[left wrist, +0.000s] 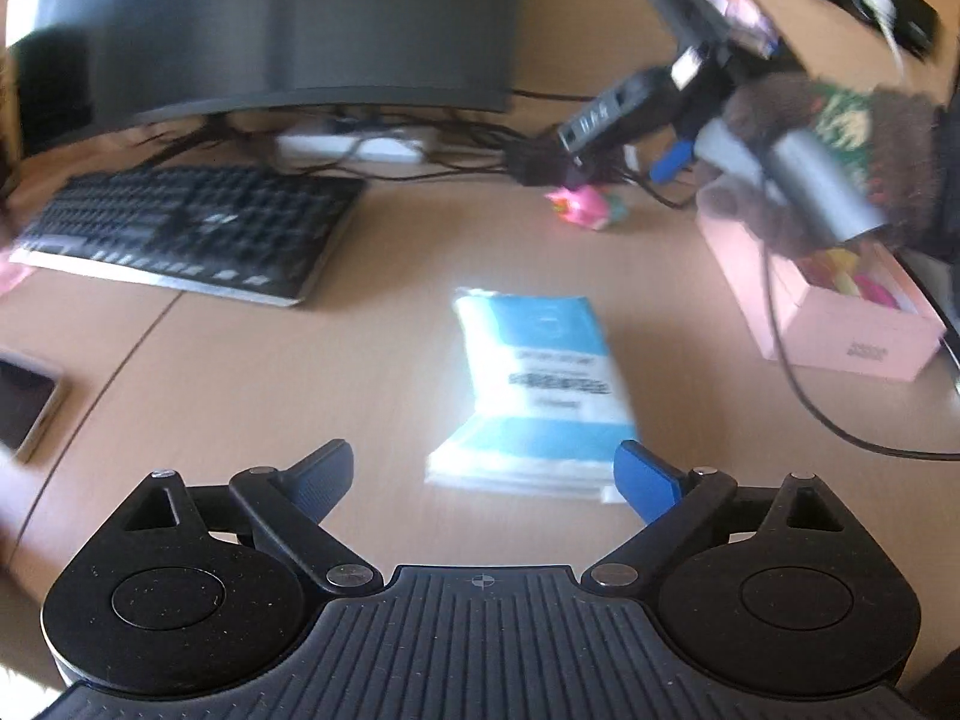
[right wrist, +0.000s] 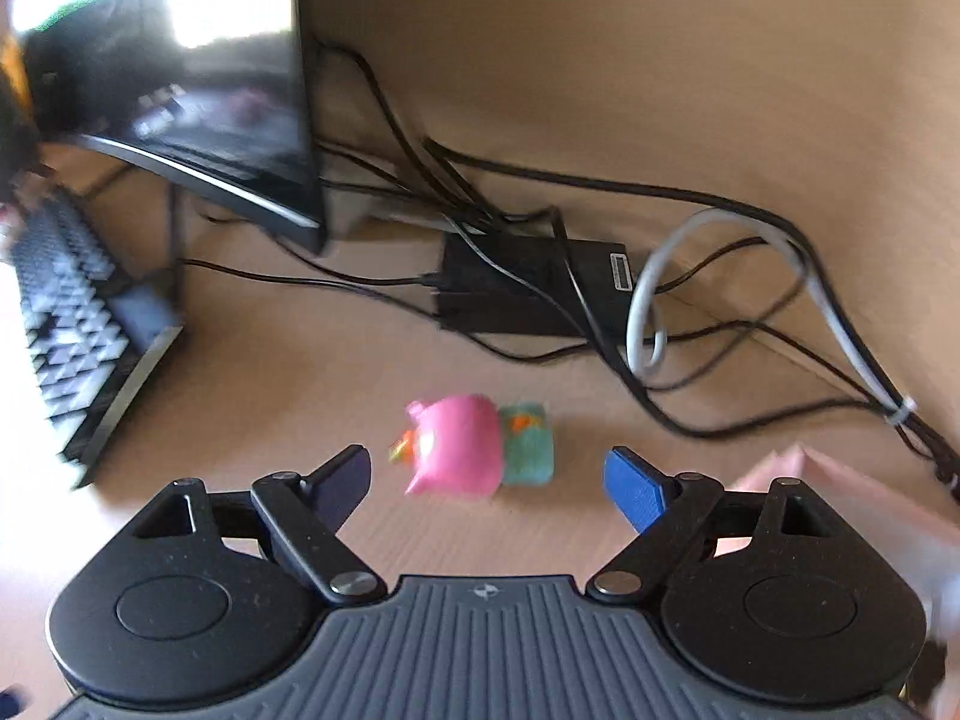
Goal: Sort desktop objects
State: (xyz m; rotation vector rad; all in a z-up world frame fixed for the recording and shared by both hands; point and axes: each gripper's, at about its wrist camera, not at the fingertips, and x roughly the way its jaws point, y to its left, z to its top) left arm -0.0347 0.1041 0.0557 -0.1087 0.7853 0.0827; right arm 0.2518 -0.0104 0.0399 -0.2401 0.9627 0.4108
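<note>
Jaws of both units stand spread wide with nothing between them. The left gripper (left wrist: 483, 474) points at one flat blue-and-white plastic packet with a barcode label (left wrist: 537, 384), which lies on the light wooden desk (left wrist: 270, 372) directly ahead of the blue right finger (left wrist: 648, 480); whether that finger touches the packet's near corner cannot be told through the blur. The right gripper (right wrist: 486, 480) points at one pink moulded plastic pig-like toy (right wrist: 459, 444), which lies on the desk just ahead of the open jaws, touching one small teal block-shaped item (right wrist: 528, 441) on its right side. Relative to the packet, one open pink cardboard box holding coloured items (left wrist: 840, 324) stands to the right, and one black keyboard (left wrist: 192, 228) lies to the left. Handling judgement: the packet appears light, thin and flexible, with a slippery film surface; grip it across its short width near the near edge, since a flat pinch from above would likely slide. The toy appears light and rigid, with rounded flanks that may roll out of the pads; close across its widest body section, clear of the teal item. Count: one packet, one toy, one teal item, one box.
</note>
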